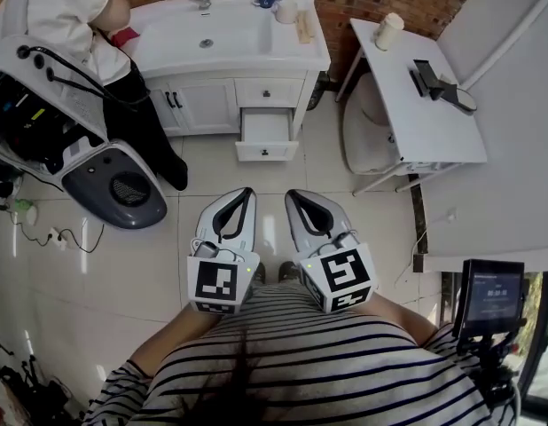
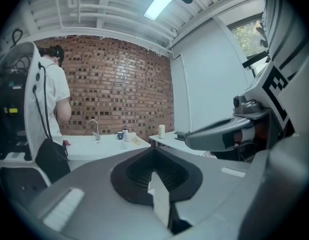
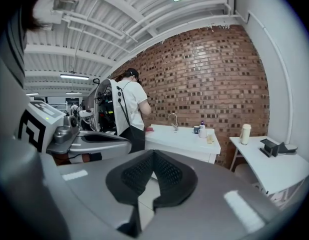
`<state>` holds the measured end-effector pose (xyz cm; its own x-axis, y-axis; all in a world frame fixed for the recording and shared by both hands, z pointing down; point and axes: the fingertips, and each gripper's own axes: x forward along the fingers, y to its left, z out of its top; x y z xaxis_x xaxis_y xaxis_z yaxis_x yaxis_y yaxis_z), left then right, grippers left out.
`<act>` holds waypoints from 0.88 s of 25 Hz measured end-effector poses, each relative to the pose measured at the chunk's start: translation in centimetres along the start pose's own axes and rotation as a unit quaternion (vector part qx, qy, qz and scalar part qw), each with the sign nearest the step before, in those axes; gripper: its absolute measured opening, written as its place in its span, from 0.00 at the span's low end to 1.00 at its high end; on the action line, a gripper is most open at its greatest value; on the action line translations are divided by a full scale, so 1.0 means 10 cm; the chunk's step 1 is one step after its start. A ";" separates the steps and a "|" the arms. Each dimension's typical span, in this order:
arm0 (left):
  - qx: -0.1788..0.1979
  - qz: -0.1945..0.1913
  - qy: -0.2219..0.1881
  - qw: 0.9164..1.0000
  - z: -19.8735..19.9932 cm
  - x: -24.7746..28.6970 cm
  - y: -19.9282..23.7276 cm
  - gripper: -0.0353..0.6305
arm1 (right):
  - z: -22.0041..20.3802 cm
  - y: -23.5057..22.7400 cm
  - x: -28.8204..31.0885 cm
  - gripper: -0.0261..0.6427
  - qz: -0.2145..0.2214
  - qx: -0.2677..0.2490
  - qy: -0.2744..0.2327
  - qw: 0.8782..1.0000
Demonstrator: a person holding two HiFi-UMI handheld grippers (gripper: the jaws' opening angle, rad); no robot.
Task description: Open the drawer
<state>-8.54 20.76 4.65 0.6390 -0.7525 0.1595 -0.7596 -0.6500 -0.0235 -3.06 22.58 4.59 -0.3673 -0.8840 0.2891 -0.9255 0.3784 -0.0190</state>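
The white vanity cabinet (image 1: 230,38) stands at the far wall. Its lower middle drawer (image 1: 266,131) is pulled out, with a small knob on the front; the drawer above it (image 1: 268,92) is closed. My left gripper (image 1: 248,191) and right gripper (image 1: 289,193) are held side by side close to my body, well short of the drawer, over the tiled floor. Both are shut, tips touching, with nothing between them. In the left gripper view the left gripper (image 2: 154,149) points toward the vanity top (image 2: 94,146). The right gripper (image 3: 153,151) faces the vanity top (image 3: 182,139) too.
A person in a white shirt (image 1: 70,7) bends at the sink's left side. A grey and white machine (image 1: 97,149) stands on the left. A white folding table (image 1: 425,114) with a cup (image 1: 388,31) is on the right, and a screen on a stand (image 1: 491,295) near my right.
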 end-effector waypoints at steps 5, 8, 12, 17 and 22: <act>0.003 0.003 0.006 1.000 0.00 0.04 -0.11 0.08 | 0.02 -0.04 -0.01 0.04 0.014 -0.005 0.000 1.000; 0.006 0.008 0.004 1.000 -0.01 0.04 -0.15 0.08 | 0.01 -0.02 -0.02 0.04 0.024 -0.009 -0.005 1.000; 0.005 0.008 0.003 1.000 -0.04 0.06 -0.19 0.08 | 0.00 -0.01 -0.03 0.04 0.031 -0.014 -0.008 0.999; 0.010 0.006 0.004 1.000 -0.04 0.07 -0.20 0.08 | 0.00 0.01 -0.03 0.04 0.035 -0.019 -0.009 0.999; 0.013 0.000 0.006 1.000 -0.03 0.07 -0.19 0.08 | 0.03 0.06 -0.01 0.04 0.037 -0.023 -0.008 0.999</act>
<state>-6.71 21.53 5.09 0.6368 -0.7518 0.1708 -0.7565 -0.6521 -0.0496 -3.58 22.76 4.25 -0.4371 -0.8572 0.2724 -0.8903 0.4554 0.0044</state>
